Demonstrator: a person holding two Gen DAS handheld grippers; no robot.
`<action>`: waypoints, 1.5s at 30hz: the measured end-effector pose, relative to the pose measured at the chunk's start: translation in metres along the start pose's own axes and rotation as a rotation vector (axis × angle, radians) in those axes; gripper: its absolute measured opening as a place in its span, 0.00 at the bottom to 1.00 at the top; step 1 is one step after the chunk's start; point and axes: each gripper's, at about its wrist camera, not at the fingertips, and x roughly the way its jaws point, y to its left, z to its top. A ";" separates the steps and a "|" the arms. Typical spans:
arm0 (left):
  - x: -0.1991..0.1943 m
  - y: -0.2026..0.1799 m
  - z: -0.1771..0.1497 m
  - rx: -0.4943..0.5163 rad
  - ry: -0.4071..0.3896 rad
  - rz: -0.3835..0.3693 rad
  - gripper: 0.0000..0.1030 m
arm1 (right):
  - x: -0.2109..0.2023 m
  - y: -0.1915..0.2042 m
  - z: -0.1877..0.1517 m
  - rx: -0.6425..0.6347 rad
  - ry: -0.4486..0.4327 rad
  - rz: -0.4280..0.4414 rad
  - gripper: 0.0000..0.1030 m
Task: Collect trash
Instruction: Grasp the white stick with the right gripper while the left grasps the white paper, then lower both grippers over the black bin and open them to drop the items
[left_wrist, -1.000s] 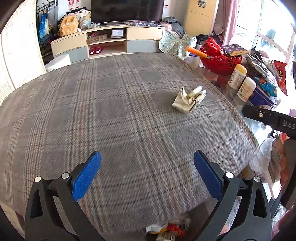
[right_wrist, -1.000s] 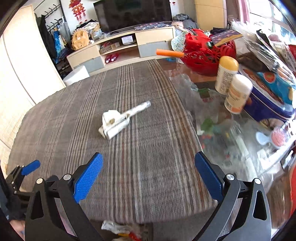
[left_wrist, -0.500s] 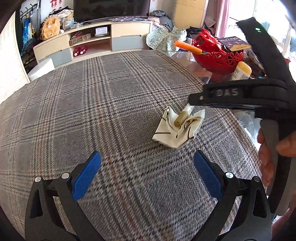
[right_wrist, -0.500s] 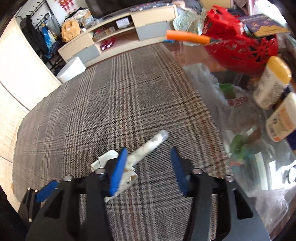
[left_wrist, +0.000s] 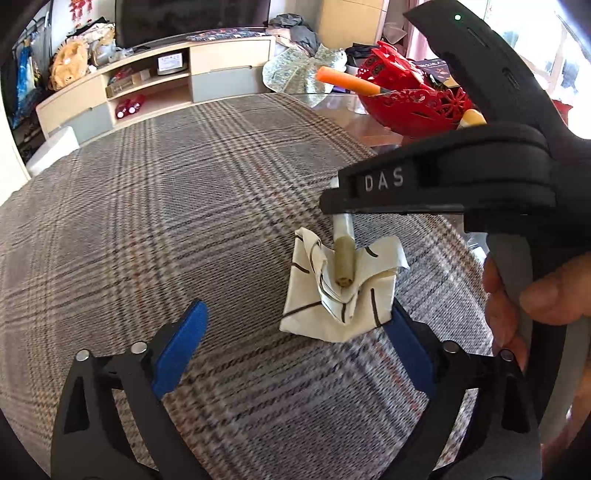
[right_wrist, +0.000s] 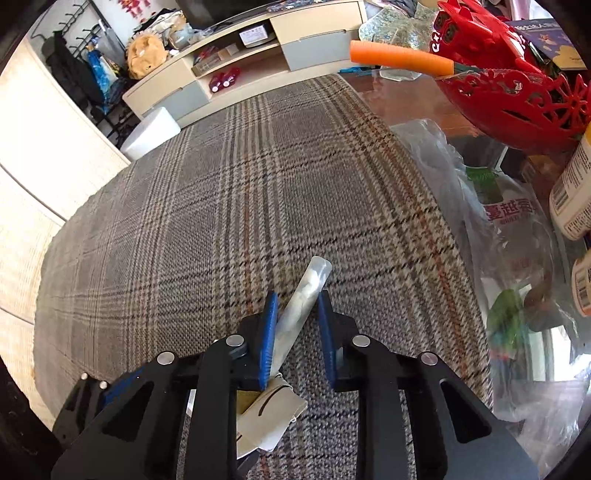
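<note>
On the plaid-covered bench (right_wrist: 258, 192) a crumpled wrapper (left_wrist: 341, 295) lies with a clear tube (right_wrist: 303, 295) poking out of its folds. The right tongs (right_wrist: 295, 325) have narrowed around the tube, with the left pad against it and the right pad at its far side; whether they grip it firmly cannot be told. In the left wrist view the right tongs reach in from the right above the wrapper, with a hand (left_wrist: 535, 295) on their handle. The left tongs (left_wrist: 295, 354) stand wide just near of the wrapper, whose right corner touches their right pad. A red basket (right_wrist: 517, 99) sits far right, and a plastic bag (right_wrist: 498, 236) lies right of the cloth.
</note>
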 end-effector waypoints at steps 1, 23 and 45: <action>0.001 -0.001 0.001 0.000 0.002 -0.011 0.87 | 0.000 0.000 0.002 -0.007 0.003 0.001 0.21; 0.003 -0.028 0.005 0.093 0.022 -0.183 0.24 | -0.025 -0.005 0.005 -0.043 -0.034 0.065 0.16; -0.162 -0.012 -0.090 -0.023 -0.061 0.004 0.17 | -0.152 0.025 -0.120 -0.144 -0.127 -0.004 0.13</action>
